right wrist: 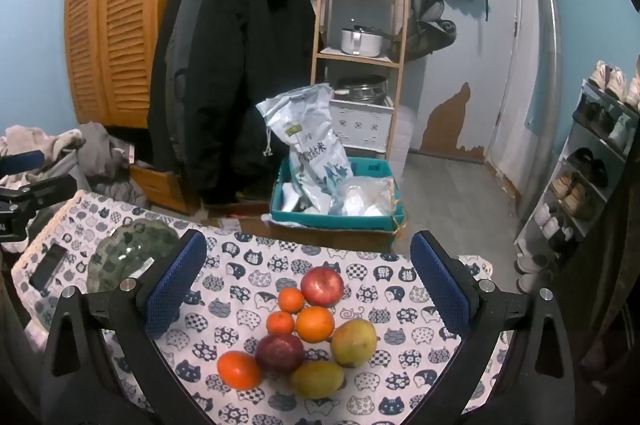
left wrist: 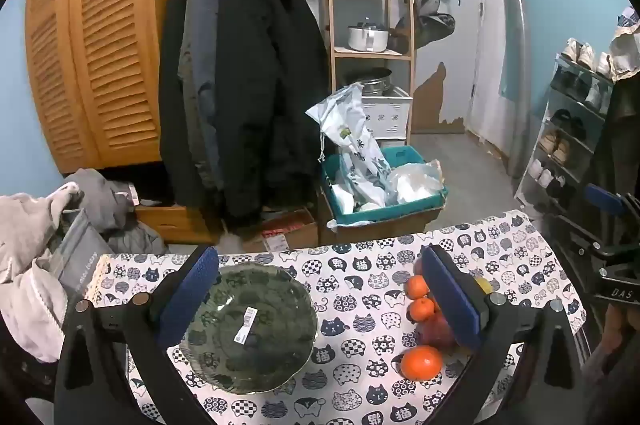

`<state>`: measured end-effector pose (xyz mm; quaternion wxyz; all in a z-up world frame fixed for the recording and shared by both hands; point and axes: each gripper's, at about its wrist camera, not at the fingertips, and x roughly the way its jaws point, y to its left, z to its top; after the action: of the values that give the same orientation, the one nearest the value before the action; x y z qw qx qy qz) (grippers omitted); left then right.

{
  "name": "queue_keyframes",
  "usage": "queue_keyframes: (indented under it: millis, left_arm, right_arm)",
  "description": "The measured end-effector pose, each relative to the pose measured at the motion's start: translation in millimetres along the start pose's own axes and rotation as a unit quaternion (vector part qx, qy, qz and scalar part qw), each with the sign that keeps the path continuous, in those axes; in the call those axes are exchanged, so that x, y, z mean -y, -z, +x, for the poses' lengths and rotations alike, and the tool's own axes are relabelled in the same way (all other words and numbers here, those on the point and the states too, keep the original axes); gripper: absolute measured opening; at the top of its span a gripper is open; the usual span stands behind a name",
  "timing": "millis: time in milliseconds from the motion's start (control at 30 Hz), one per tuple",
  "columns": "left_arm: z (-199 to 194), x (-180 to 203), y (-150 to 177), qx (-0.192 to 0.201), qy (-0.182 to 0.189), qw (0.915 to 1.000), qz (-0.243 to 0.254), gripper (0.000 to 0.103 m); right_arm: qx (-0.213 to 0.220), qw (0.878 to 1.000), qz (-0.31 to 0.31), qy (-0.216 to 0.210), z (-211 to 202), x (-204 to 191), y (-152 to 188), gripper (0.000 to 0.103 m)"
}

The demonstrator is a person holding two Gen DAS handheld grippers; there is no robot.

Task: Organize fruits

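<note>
A green glass plate (left wrist: 248, 329) with a barcode sticker lies empty on the cat-print tablecloth (left wrist: 360, 289); it also shows in the right wrist view (right wrist: 128, 253). A pile of fruit lies to its right: a red apple (right wrist: 322, 285), a darker apple (right wrist: 279, 353), several oranges (right wrist: 315, 323), two yellow-green mangoes (right wrist: 354, 342). In the left wrist view the oranges (left wrist: 421, 362) are partly hidden by the right finger. My left gripper (left wrist: 320, 297) is open and empty above the table between plate and fruit. My right gripper (right wrist: 308, 289) is open and empty, above the fruit pile.
A dark phone (right wrist: 49, 267) lies at the table's left end. Beyond the far edge stand a teal bin (right wrist: 336, 201) with bags, hanging coats (left wrist: 240, 85), a wooden shelf (left wrist: 372, 25) and a shoe rack (right wrist: 592, 177). Clothes (left wrist: 36, 245) are heaped at the left.
</note>
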<state>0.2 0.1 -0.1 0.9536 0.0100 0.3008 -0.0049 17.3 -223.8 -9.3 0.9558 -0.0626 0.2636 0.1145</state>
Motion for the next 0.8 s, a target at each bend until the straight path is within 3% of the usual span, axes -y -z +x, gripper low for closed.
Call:
queue_keyframes:
  millis: [800]
  left_arm:
    - [-1.7, 2.5, 2.0, 0.011, 0.003, 0.9999, 0.0, 0.102]
  right_arm:
    - [-0.002, 1.0, -0.003, 0.002, 0.5, 1.3, 0.5, 0.1]
